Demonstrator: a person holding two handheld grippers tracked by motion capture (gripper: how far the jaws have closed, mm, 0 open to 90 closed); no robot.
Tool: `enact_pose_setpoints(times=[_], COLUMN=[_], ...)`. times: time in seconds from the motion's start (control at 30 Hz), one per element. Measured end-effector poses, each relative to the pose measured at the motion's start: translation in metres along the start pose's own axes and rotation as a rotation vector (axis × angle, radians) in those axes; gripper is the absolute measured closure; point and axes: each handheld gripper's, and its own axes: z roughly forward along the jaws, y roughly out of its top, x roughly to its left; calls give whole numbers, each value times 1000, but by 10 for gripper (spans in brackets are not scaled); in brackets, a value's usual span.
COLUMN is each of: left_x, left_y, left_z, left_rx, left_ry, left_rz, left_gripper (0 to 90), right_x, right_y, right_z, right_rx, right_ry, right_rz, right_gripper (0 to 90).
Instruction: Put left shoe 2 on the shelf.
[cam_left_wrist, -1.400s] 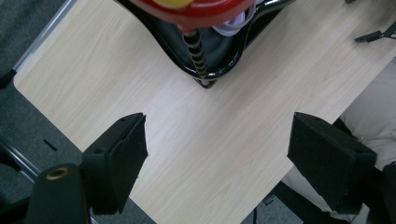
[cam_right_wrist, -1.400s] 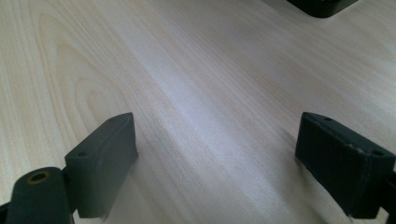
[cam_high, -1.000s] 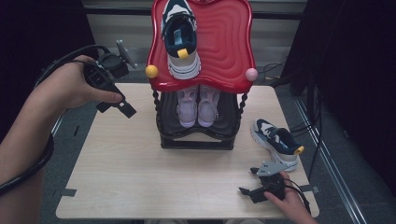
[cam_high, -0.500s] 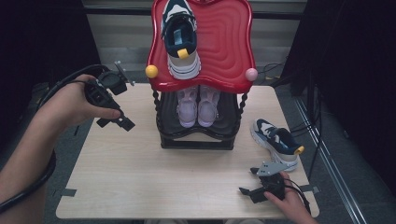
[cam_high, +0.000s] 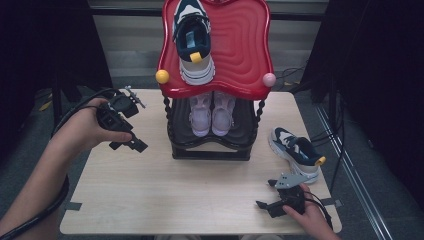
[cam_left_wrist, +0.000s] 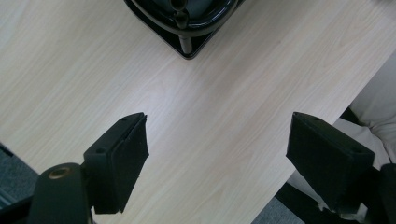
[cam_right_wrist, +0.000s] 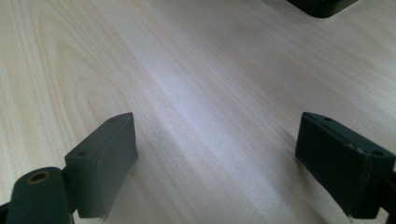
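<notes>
Left gripper (cam_high: 131, 144) at left of the frame, jaws wide apart with nothing between them, hung over bare table (cam_high: 165, 190) beside the black rack (cam_high: 210, 150); right gripper (cam_high: 270, 206) at lower right, jaws likewise spread and empty, low over the wood; navy-and-white shoe (cam_high: 296, 151) lay just above it near the right table edge; matching shoe (cam_high: 192, 40) sat on the red top shelf (cam_high: 245, 45)

A pale wooden table (cam_high: 150, 195) carries a black-and-red shoe rack (cam_high: 212, 145) at centre far and a loose sneaker (cam_high: 296, 152) at right.
</notes>
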Motion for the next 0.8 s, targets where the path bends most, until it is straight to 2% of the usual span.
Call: enact_pose_setpoints(times=[0.33, 0.4, 0.6, 0.8], left_x=[-2, -1, -2, -3], left_y=[-9, -11, -17, -23], left_z=[23, 27, 38, 52], left_rx=[-35, -38, -67, -62], left_ry=[-21, -36, -49, -60], left_rz=[1, 6, -9, -4], left_gripper=[206, 206, 206, 206], right_x=[0, 0, 0, 0], right_y=[0, 0, 0, 0], right_z=[0, 0, 0, 0], right_rx=[0, -1, 0, 2], right_ry=[0, -1, -1, 1], right_rz=[1, -2, 0, 2], right_gripper=[120, 120, 120, 120])
